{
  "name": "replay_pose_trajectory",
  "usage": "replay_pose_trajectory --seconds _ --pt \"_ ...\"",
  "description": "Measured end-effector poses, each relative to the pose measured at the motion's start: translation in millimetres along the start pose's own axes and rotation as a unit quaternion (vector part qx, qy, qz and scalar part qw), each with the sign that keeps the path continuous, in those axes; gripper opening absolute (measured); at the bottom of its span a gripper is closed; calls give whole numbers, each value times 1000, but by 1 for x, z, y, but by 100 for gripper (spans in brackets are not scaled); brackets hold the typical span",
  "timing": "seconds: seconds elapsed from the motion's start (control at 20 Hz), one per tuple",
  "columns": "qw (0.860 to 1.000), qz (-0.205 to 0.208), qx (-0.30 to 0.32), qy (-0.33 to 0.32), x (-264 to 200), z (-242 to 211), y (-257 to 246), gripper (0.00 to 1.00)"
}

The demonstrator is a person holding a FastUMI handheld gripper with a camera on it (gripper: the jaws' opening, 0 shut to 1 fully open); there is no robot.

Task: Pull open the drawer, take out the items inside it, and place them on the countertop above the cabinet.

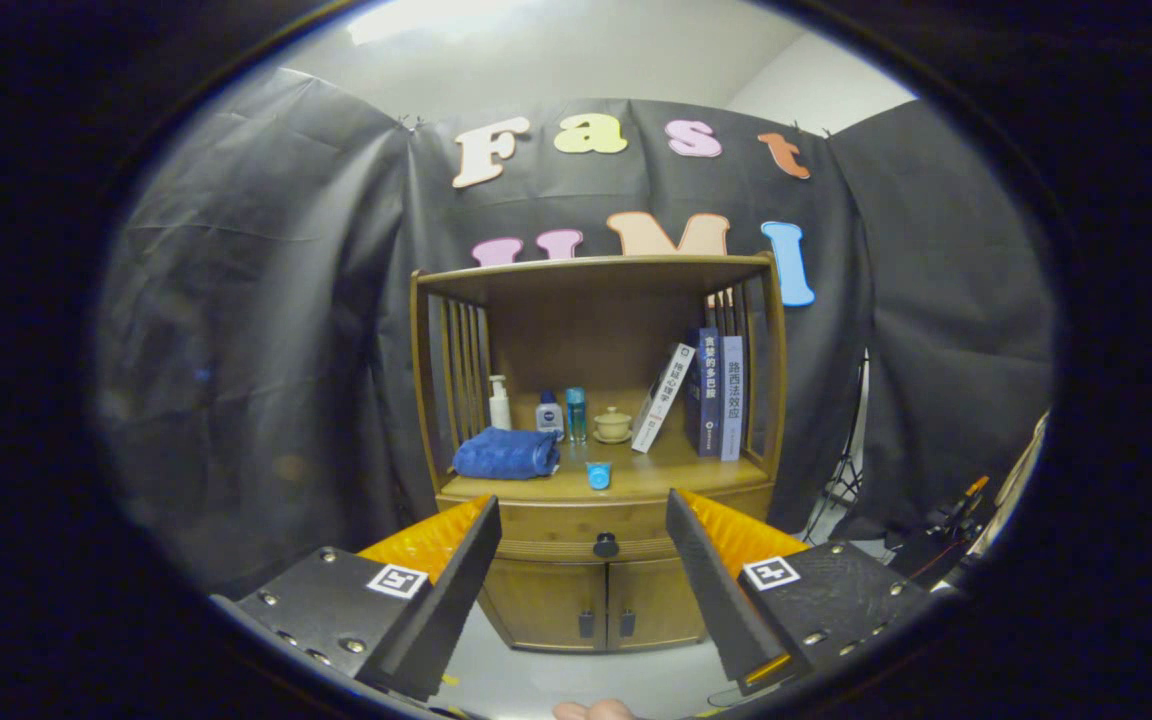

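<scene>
Standing against the booth wall, the wooden cabinet point(596, 440) faces the gripper squarely, its drawer point(604, 533) pushed flush, which fits either an unopened drawer or one closed again. On the countertop point(636, 478) lie a folded blue towel point(506, 454), leaning books point(704, 392), bottles point(549, 412) and a small blue cup point(598, 475). Held level and back from the cabinet, the gripper point(584, 545) is spread wide with nothing in it, its fingers framing the drawer knob point(605, 545), apparently lined up with it.
</scene>
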State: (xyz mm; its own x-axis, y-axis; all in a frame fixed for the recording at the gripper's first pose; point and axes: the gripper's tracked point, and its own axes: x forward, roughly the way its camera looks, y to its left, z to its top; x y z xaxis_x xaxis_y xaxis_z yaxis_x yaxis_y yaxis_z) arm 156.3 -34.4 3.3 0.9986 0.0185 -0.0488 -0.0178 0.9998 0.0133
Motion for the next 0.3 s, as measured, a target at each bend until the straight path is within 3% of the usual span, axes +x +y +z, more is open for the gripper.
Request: replay_pose_trajectory --seconds 0.3 --pt "1000 -7 5 8 5 -13 -3 99"
